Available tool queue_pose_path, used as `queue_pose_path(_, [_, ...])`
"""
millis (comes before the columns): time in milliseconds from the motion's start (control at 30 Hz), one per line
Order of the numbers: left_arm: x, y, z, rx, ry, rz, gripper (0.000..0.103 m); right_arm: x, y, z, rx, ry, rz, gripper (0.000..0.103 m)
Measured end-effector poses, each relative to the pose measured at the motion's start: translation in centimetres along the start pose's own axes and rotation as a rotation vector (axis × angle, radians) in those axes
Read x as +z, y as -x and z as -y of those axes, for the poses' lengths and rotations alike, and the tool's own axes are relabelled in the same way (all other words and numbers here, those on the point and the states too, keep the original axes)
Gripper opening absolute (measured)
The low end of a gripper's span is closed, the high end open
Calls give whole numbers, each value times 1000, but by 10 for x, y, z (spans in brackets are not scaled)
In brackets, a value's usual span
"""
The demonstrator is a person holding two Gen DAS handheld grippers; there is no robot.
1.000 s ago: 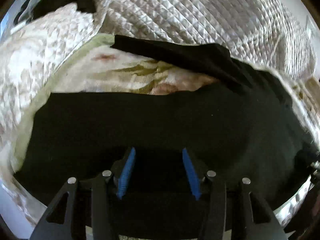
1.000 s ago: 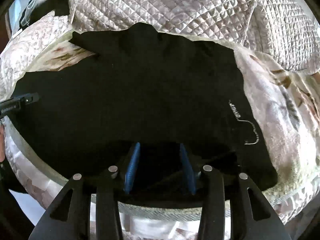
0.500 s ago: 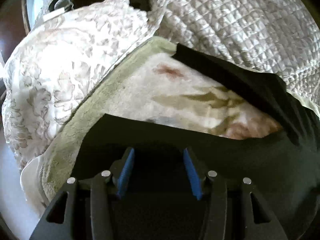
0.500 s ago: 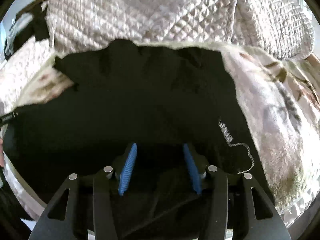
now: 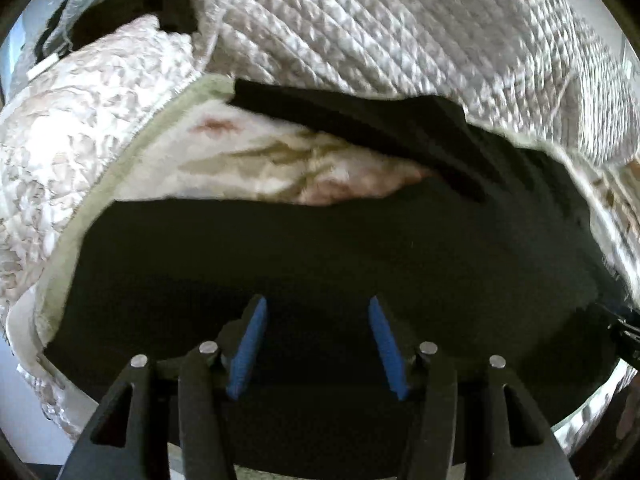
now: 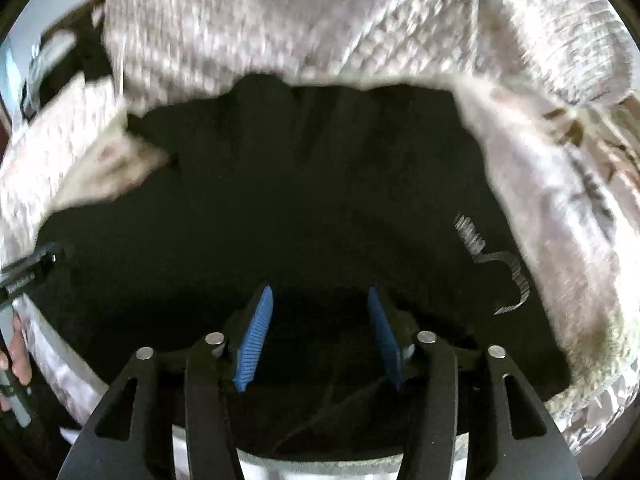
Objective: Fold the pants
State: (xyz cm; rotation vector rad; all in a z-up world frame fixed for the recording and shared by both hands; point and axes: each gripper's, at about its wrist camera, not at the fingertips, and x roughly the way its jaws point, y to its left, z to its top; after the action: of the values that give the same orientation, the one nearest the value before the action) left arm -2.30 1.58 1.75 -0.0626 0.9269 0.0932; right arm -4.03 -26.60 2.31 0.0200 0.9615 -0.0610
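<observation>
Black pants (image 5: 320, 248) spread on bed.
Left hand-held gripper (image 5: 316, 344) and right hand-held gripper (image 6: 318, 336) just opening, jaws apart above cloth, gripping nothing.

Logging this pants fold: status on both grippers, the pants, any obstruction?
Left gripper open, jaws just widening. Right gripper open, jaws just widening. Black pants flat on blanket, one leg apart. Nothing in the way.
</observation>
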Motion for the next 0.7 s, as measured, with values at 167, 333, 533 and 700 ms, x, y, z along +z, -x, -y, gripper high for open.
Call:
queue_pose_path(167, [1, 0, 2, -1, -1, -5, 56, 2, 11, -5, 45, 0, 24, 52])
queue_pose_path(333, [3, 11, 9, -19, -10, 14, 56, 2, 19, -15, 67, 26, 54, 52])
queue_pose_path(533, [8, 12, 20, -51, -31, 13, 56, 2, -2, -15, 55, 40, -35, 52])
queue_pose_path(700, [18, 9, 26, -64, -52, 9, 56, 14, 3, -16, 78, 48, -12, 52])
